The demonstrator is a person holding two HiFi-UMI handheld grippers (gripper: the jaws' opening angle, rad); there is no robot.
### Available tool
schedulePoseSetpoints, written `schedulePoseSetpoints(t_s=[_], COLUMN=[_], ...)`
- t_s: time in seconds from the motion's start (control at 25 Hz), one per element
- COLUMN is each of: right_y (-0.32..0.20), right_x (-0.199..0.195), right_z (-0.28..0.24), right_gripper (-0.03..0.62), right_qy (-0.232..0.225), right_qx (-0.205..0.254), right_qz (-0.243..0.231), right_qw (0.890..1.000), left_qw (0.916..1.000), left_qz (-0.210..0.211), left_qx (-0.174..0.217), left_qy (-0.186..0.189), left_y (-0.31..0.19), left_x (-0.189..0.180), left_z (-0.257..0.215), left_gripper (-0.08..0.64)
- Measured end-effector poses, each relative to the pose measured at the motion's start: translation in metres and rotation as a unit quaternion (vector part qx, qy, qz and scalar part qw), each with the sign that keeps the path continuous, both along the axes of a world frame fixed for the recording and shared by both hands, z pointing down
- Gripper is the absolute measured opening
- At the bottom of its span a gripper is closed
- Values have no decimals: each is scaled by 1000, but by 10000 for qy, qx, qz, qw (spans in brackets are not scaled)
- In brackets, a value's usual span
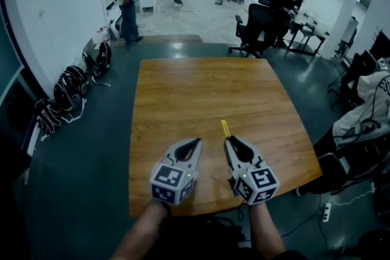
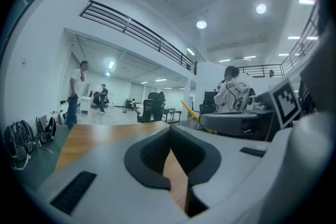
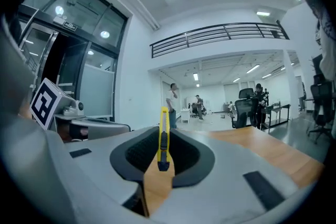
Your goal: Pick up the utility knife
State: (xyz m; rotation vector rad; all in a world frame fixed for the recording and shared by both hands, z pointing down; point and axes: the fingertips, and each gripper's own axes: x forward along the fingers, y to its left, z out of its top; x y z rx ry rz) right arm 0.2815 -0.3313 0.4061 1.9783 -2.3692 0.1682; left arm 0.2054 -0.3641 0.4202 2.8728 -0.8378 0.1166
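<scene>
Right gripper view: utility knife (image 3: 163,139) clamped — head view, tip only.

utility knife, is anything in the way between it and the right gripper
Nothing visible does. The utility knife is already clamped between the jaws of the right gripper, with its yellow end sticking out ahead over the wooden table. The left gripper beside it holds nothing.
</scene>
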Motion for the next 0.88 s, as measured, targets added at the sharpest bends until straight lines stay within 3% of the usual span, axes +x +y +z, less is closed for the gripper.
schedulePoseSetpoints(t_s=[0.4, 0.88], right_y=[23, 73], right_x=[-22, -7], right_z=[-32, -50], right_gripper=[72, 72], right_qy=[-110, -178], right_qx=[349, 536], right_qz=[170, -19], right_qw=[9992, 9984], left_qw=[9993, 9997], left_qz=[335, 206], left_qx=[128, 131], left_qy=[61, 39], left_y=[21, 67], left_x=[-8, 13], left_z=[-20, -30], left_gripper=[6, 6])
